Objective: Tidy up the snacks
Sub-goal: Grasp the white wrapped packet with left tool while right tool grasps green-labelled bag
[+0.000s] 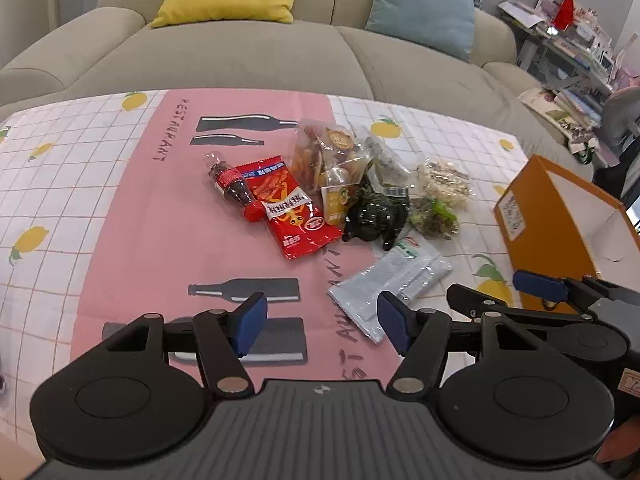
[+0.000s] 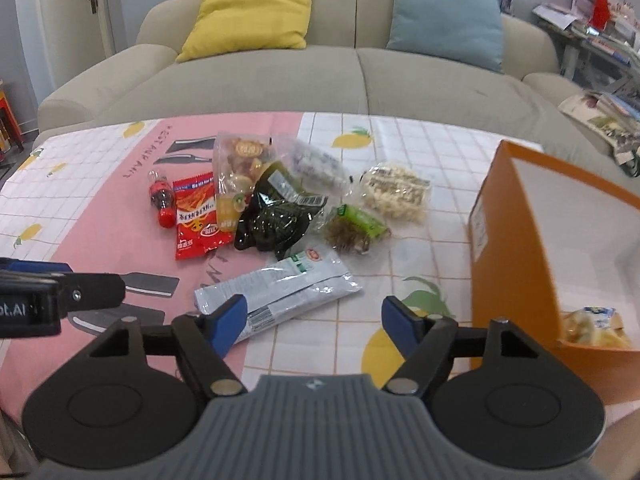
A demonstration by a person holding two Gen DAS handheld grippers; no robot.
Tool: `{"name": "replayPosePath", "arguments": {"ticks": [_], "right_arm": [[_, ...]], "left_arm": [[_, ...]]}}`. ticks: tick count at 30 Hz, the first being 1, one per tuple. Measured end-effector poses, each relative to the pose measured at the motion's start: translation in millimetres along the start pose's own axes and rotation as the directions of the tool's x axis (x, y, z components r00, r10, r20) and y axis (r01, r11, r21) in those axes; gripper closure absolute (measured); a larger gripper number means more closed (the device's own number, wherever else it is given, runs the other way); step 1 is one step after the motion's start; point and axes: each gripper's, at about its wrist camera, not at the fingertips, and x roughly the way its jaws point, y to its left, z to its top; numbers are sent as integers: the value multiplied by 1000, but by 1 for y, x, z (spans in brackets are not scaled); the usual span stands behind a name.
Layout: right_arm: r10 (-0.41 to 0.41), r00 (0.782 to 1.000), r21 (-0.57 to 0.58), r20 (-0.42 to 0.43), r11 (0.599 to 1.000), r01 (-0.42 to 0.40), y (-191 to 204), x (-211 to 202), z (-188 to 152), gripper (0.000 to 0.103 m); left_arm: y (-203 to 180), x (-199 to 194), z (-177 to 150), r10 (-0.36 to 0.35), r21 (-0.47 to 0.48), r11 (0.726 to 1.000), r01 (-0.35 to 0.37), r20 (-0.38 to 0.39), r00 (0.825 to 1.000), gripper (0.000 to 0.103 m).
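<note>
Sofa-side desk [image 2: 400,152]: both tongs, left [image 1: 322,322] and right [image 2: 312,322], gape empty; silver pouch [image 2: 280,292], light, limp and slick, is best pinched at its sealed edge.

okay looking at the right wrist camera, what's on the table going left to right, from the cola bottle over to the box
cola bottle → red snack packet → dark green vacuum pack → small green packet → pale nut packet → orange box. The two clear bags behind the dark pack overlap, so I left them out.

On the worktop [image 2: 400,128]: 1 cola bottle [image 2: 161,200], 7 snack packets [image 2: 276,292], 1 orange box [image 2: 532,216]. On the sofa [image 2: 280,76]: 2 cushions [image 2: 248,16].
</note>
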Motion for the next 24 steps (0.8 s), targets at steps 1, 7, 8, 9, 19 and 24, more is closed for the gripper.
{"name": "replayPosePath", "arguments": {"ticks": [1, 7, 8, 9, 19, 24], "right_arm": [[-2, 1000, -9, -2, 1000, 2, 0, 4, 2, 30], [-7, 1000, -31, 6, 999, 7, -3, 31, 21, 30], [-5, 1000, -32, 12, 999, 5, -4, 35, 26, 30], [-6, 1000, -31, 20, 999, 7, -5, 39, 31, 30], [7, 999, 13, -54, 1000, -7, -4, 73, 40, 33], [-31, 997, 39, -67, 999, 34, -10, 79, 31, 33]], "left_arm": [[1, 4, 3, 8, 1, 1000, -8, -2, 1000, 29], [3, 26, 29, 11, -2, 1000, -11, 8, 1000, 29], [2, 29, 33, 11, 0, 1000, -11, 17, 1000, 28], [2, 33, 37, 7, 5, 1000, -7, 26, 1000, 28], [11, 80, 48, 22, 2, 1000, -22, -56, 998, 30], [5, 82, 37, -37, 34, 999, 40, -84, 996, 35]]}}
